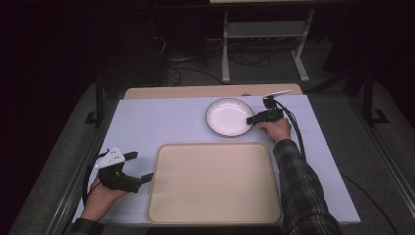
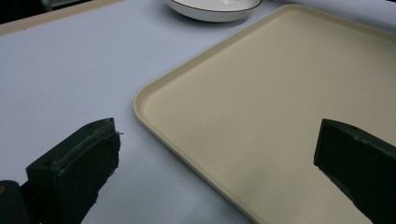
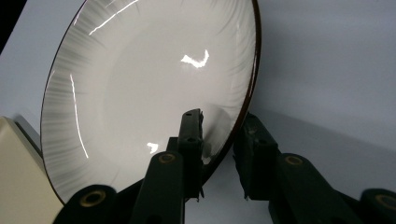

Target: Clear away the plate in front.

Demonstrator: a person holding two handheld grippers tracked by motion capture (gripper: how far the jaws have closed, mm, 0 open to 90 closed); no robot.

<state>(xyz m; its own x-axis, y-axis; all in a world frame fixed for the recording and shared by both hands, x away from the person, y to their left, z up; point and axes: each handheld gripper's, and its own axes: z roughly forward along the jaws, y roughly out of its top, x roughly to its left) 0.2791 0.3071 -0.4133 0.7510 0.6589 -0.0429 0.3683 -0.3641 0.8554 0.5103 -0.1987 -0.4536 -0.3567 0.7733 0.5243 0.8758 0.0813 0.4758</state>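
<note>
From the high view I see my right tool (image 1: 252, 119) reaching in at the near right edge of the white plate (image 1: 227, 116), which sits on the pale surface (image 1: 161, 122) just beyond the beige tray (image 1: 214, 182). That view is too small to show me how the jaws meet the rim.

The right gripper view settles it: the plate (image 3: 140, 93) stands straight ahead of the tool (image 3: 219, 140), its dark-edged rim running between the two jaws, one jaw over the inside of the plate and the other outside, under the rim. The jaws are narrowed about the rim, and a small gap on the outer side leaves me unable to tell whether both pads press on it. A corner of the tray (image 3: 18, 172) shows at the lower left of this view.

My left tool (image 1: 131, 169) is released, jaws wide apart, resting low beside the tray's left edge. In the left gripper view the tray (image 2: 261, 107) lies ahead and to the right between the spread jaws, with the plate (image 2: 212, 8) far ahead beyond it, well apart from this tool.
</note>
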